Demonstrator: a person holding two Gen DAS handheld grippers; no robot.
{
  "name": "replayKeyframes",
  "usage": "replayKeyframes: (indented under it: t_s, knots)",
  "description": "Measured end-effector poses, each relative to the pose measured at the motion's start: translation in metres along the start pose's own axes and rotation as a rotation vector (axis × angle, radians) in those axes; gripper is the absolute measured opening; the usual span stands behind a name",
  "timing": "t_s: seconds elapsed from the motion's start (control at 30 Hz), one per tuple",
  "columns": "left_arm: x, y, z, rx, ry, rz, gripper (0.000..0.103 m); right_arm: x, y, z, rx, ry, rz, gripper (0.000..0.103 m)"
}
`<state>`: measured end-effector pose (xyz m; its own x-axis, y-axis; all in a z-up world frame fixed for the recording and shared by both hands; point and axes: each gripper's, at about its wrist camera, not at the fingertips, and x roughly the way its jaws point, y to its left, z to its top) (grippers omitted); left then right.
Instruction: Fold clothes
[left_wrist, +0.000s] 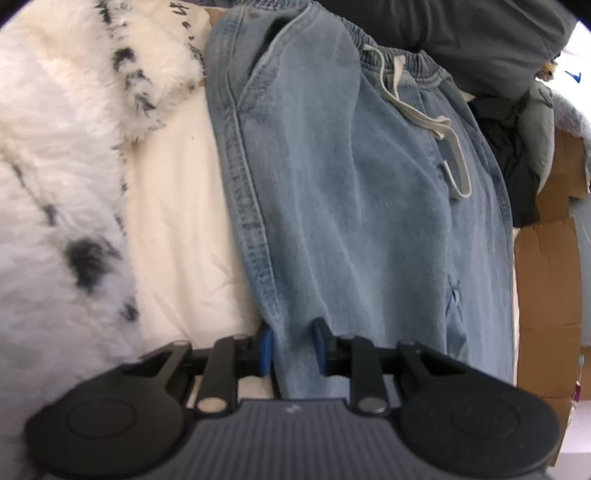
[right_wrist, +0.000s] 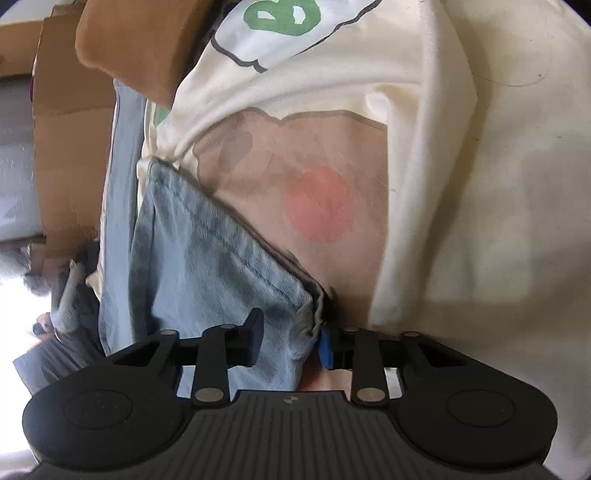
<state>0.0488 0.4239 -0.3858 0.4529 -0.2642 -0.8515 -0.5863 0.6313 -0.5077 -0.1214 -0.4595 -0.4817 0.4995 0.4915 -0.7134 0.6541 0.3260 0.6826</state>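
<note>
Left wrist: fingers (left_wrist: 293, 345) pinch jeans (left_wrist: 351, 184) seam | right fingers (right_wrist: 290, 341) clamp hem beside tee (right_wrist: 461, 184) | lift evenly.

We see a cream bed sheet (left_wrist: 177, 206) carrying the light-blue jeans (left_wrist: 351, 206), with a fluffy white black-flecked blanket (left_wrist: 55, 147) lying at their left.
</note>
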Motion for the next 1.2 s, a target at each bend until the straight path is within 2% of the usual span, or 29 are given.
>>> replayKeyframes:
  t_s: [0.03,0.07,0.1,0.17,0.23,0.3,0.37,0.53,0.6,0.87,1.03,1.2]
  knots:
    - [0.001,0.0,0.0,-0.004,-0.007,0.001,0.024,0.002,0.0,0.0,0.008,-0.001,0.0,0.024]
    - [0.002,-0.001,0.0,-0.007,-0.012,0.001,0.023,0.005,0.0,0.0,0.005,0.001,-0.012,0.01]
    - [0.002,-0.001,-0.001,-0.008,-0.017,0.003,0.023,0.005,0.001,0.0,-0.008,0.008,-0.028,0.009]
    - [0.0,-0.002,-0.002,0.001,-0.017,0.013,0.01,0.001,0.01,0.0,-0.056,0.02,-0.061,0.009]
    - [-0.005,-0.007,0.0,0.025,-0.008,0.039,0.007,-0.008,0.022,0.001,-0.098,0.027,-0.077,0.009]
    - [-0.012,-0.012,0.002,0.045,0.006,0.058,0.006,-0.019,0.035,0.0,-0.132,0.032,-0.088,0.008]
    - [-0.018,-0.023,0.005,0.098,0.031,0.112,0.005,-0.033,0.046,-0.002,-0.168,0.036,-0.101,0.008]
    - [-0.031,-0.04,0.012,0.166,0.073,0.154,0.004,-0.075,0.066,-0.011,-0.263,0.052,-0.149,0.008]
    - [-0.033,-0.041,0.014,0.182,0.086,0.17,0.004,-0.08,0.075,-0.017,-0.285,0.064,-0.174,0.008]
    - [-0.027,-0.028,0.011,0.196,0.117,0.21,0.004,-0.102,0.043,-0.05,-0.255,0.104,-0.266,0.008]
    - [-0.02,-0.016,0.016,0.127,0.124,0.172,0.009,-0.098,0.018,-0.063,-0.209,0.095,-0.305,0.008]
    - [-0.026,-0.013,0.03,0.081,0.041,0.148,0.013,-0.095,0.008,-0.066,-0.185,0.08,-0.321,0.008]
